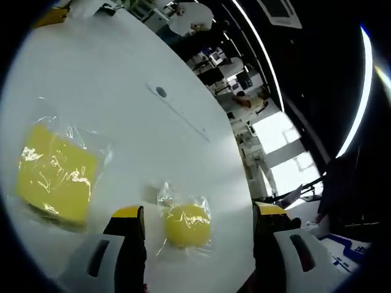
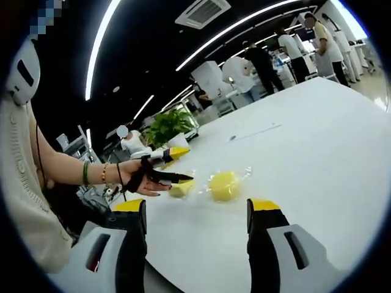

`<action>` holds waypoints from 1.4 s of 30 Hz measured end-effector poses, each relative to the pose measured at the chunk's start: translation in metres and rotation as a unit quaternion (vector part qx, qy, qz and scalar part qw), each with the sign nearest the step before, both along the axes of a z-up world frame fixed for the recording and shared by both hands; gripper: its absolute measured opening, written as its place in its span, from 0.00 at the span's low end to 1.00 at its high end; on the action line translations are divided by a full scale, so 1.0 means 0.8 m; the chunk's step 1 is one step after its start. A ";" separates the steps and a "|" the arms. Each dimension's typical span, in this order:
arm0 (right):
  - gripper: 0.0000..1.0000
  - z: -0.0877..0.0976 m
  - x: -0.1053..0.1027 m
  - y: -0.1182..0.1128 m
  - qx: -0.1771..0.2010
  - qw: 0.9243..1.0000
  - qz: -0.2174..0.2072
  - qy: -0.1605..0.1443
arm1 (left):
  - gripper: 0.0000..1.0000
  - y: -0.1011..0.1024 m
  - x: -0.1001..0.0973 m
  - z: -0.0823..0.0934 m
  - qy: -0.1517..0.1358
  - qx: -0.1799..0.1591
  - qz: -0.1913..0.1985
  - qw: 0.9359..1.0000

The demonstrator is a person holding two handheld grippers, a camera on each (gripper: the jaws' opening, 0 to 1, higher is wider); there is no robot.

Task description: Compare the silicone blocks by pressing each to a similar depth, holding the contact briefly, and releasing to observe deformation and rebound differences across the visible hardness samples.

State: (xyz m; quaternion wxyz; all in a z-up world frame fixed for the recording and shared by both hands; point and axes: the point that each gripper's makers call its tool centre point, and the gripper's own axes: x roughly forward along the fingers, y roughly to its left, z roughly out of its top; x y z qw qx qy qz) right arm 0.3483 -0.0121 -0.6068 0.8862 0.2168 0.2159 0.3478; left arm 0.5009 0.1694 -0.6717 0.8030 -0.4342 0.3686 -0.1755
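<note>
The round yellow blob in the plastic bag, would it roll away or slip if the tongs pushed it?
The round yellow piece looks domed, so it might roll a bit, though its loose bag would probably drag and stop it. The shiny, crinkled plastic on the smooth white table likely slides easily. It probably feels light and squashy, but softness can't be judged until it's pressed.

Bright overhead strips, heavy fisheye in both views.
I see long white ceiling light strips (image 2: 238, 27) against a dark ceiling, the glossy white tabletop (image 1: 110, 79) nearly blown out, glare on the clear plastic wrap over the yellow square block (image 1: 58, 174), edges soft and bent.
</note>
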 end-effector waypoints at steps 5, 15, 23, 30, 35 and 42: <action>0.60 -0.007 0.001 -0.003 -0.007 1.000 -0.003 0.007 | 0.71 -0.009 0.011 -0.018 0.021 -0.007 0.002 1.000; 0.58 -0.010 0.009 -0.013 -0.006 1.000 -0.022 0.012 | 0.67 -0.018 0.030 -0.045 0.055 -0.032 0.013 0.998; 0.58 -0.017 0.015 -0.020 -0.007 0.999 -0.030 0.017 | 0.55 -0.031 0.042 -0.049 0.049 -0.039 0.001 0.998; 0.58 -0.022 0.018 -0.019 -0.005 0.999 -0.030 0.023 | 0.45 -0.046 0.046 -0.058 0.056 -0.032 -0.010 0.998; 0.57 -0.022 0.019 -0.021 -0.004 0.999 -0.031 0.022 | 0.30 -0.046 0.045 -0.072 0.066 0.004 -0.022 0.998; 0.56 -0.024 0.019 -0.025 -0.003 0.999 -0.034 0.023 | 0.13 -0.042 0.040 -0.086 0.084 0.018 -0.028 0.996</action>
